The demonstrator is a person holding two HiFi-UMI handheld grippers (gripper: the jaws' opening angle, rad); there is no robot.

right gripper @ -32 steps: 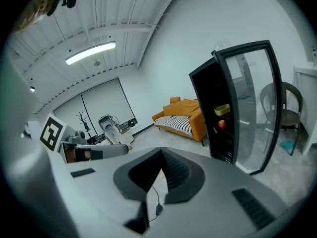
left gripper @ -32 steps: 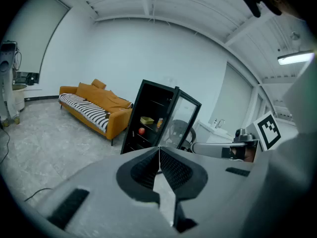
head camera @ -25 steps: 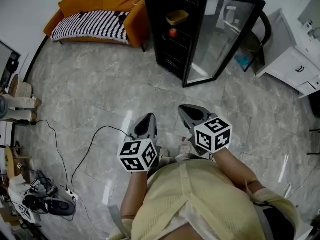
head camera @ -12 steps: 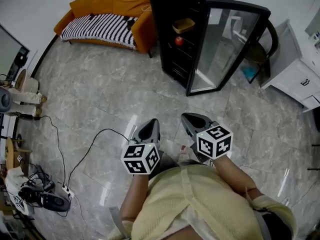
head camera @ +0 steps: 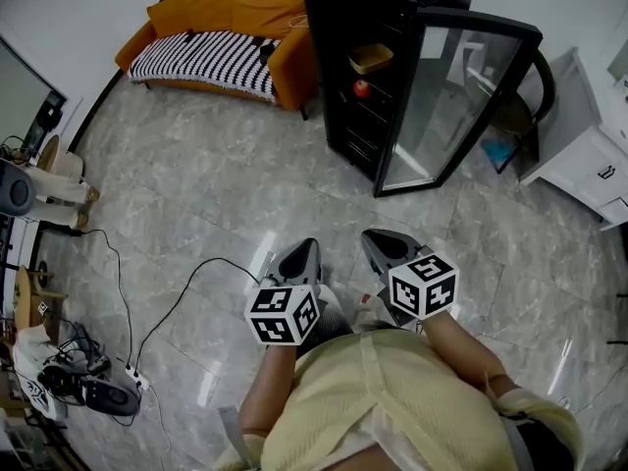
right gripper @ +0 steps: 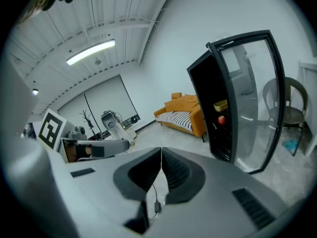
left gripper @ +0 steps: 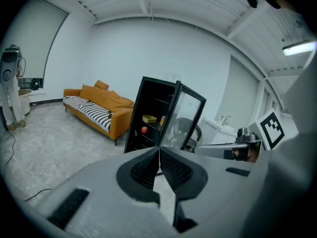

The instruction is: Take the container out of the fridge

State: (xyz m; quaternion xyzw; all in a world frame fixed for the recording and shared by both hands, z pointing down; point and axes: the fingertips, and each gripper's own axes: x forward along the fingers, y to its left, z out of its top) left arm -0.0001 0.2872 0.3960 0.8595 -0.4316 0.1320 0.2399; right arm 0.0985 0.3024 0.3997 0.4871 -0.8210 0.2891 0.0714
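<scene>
The left gripper [left gripper: 159, 151] had its jaws together, pad against pad, with nothing between them. The right gripper [right gripper: 161, 151] was in the same condition: jaws together and nothing held. The two grippers were level and just beside each other in front of the person's torso, pointing toward the fridge [head camera: 345, 37].

Count: one fridge, one glass door [head camera: 461, 86], one yellow container [head camera: 371, 59], one red apple [head camera: 361, 88], one sofa [head camera: 221, 23], one chair [right gripper: 287, 100].

The container sat on an upper shelf inside the fridge, with the apple on the shelf below it. The door stood swung open at the fridge's right side.

The floor [head camera: 196, 194] was glossy grey stone tile, and the walls were white. Open floor separated the grippers from the fridge, which stood well apart. A cable [head camera: 172, 297] ran across the floor at the left to a power strip [head camera: 132, 373]. A white cabinet [head camera: 589, 160] stood beyond the door at the right.
</scene>
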